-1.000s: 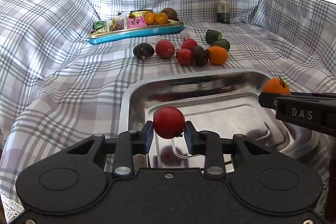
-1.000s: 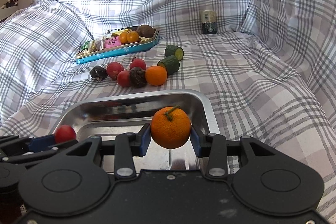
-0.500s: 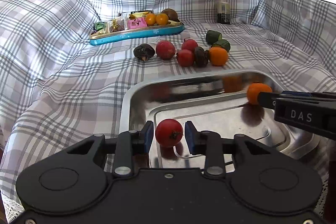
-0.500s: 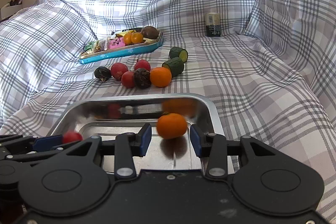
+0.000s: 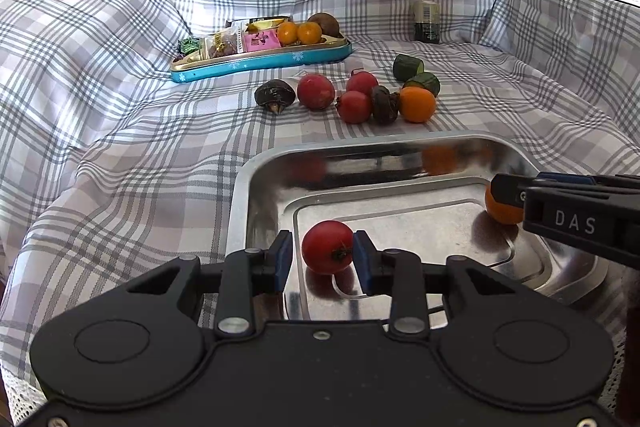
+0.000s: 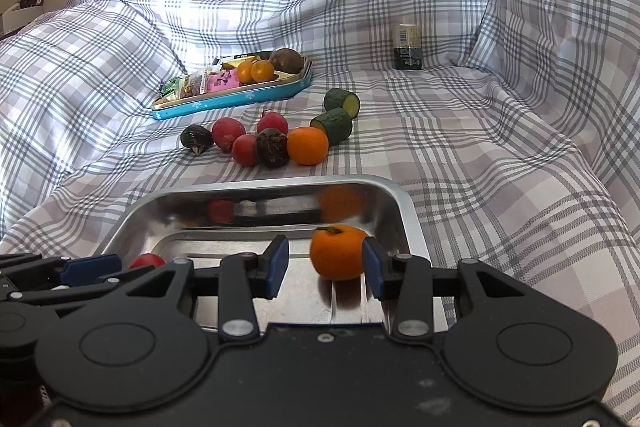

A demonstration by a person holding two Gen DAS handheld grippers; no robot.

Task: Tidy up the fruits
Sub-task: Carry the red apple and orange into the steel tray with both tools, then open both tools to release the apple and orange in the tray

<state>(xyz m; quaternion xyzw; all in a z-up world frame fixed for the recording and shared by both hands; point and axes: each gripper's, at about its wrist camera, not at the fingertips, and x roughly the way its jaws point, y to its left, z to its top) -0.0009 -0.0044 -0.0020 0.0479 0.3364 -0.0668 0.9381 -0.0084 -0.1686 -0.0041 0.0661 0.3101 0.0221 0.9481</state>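
Note:
A steel tray (image 5: 256,171) lies on the checked cloth just ahead; it also shows in the right wrist view (image 6: 404,203). A red tomato (image 5: 327,252) rests on the tray floor between the fingers of my open left gripper (image 5: 322,259). An orange (image 6: 338,257) rests on the tray between the fingers of my open right gripper (image 6: 325,267), close to the right finger. Beyond the tray lie loose fruits: red ones (image 5: 316,91), dark ones (image 5: 275,95), an orange one (image 5: 417,103) and two cucumber pieces (image 5: 407,67).
A blue tin (image 5: 260,61) with snacks and small oranges stands at the back. A small jar (image 5: 426,22) stands at the back right. Cloth-covered cushions rise on all sides. The right gripper's body (image 5: 580,219) reaches over the tray's right side.
Both grippers opened. The tomato and the orange left the fingers and dropped onto the tray floor.

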